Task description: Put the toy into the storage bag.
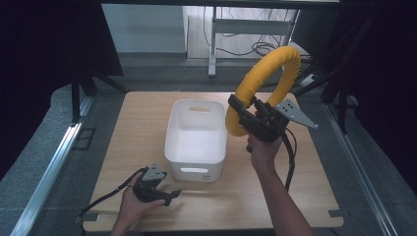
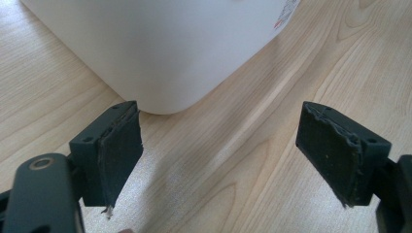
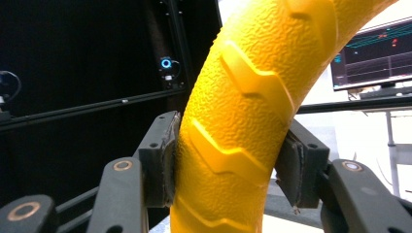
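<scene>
Now carrying the yellow ring [image 1: 265, 73] toward the white bin [image 1: 196, 132].
Right gripper [image 1: 241, 114] is clenched on the ring's lower arc, holding it upright in the air just right of the bin; lower it flat past the rim. Left gripper [image 1: 169, 195] rests spread wide and empty on the table [image 1: 275, 196] beside the bin's near corner.

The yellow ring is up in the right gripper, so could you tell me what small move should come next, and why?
Probably carry the yellow ring a little leftward, over the white bin. The right gripper is shut on the ring and holds it in the air beside the bin's right rim, the bin looks empty, and the left gripper rests open on the table.
</scene>
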`<state>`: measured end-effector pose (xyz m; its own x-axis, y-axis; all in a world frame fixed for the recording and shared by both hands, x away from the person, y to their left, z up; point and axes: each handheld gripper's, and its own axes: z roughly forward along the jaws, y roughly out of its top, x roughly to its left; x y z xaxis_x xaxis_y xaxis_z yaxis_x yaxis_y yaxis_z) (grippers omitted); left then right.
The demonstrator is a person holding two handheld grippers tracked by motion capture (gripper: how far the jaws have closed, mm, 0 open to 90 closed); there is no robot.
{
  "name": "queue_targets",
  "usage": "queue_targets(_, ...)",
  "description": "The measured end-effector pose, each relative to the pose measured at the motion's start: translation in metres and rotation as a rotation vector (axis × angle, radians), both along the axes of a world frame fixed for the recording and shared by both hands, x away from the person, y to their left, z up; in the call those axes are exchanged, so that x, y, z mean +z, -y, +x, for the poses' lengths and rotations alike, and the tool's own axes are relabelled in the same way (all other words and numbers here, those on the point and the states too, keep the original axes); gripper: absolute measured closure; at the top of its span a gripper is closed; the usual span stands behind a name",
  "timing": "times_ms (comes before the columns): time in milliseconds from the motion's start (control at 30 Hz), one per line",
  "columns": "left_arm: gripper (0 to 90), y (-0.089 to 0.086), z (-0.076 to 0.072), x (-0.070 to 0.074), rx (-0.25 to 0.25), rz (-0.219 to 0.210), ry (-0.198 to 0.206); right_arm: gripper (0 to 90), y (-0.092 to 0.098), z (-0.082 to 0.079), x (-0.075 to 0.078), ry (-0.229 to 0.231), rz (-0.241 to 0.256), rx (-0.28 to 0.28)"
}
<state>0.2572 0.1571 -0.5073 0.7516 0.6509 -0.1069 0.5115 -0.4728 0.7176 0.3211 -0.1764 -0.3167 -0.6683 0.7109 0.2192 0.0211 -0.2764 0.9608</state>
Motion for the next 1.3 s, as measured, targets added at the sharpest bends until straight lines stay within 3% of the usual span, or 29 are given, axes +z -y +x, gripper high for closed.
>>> queue_targets(600, 16.9, 0.000, 0.000, 0.000, -0.004, 0.000, -0.002, 46.7, -0.033, -0.003, 0.016, 0.022, -0.007, 0.071)
queue_targets(1300, 16.9, -0.001, 0.000, 0.001, -0.003, -0.004, -0.001, 46.7, -0.066, -0.002, 0.013, 0.012, -0.003, 0.136)
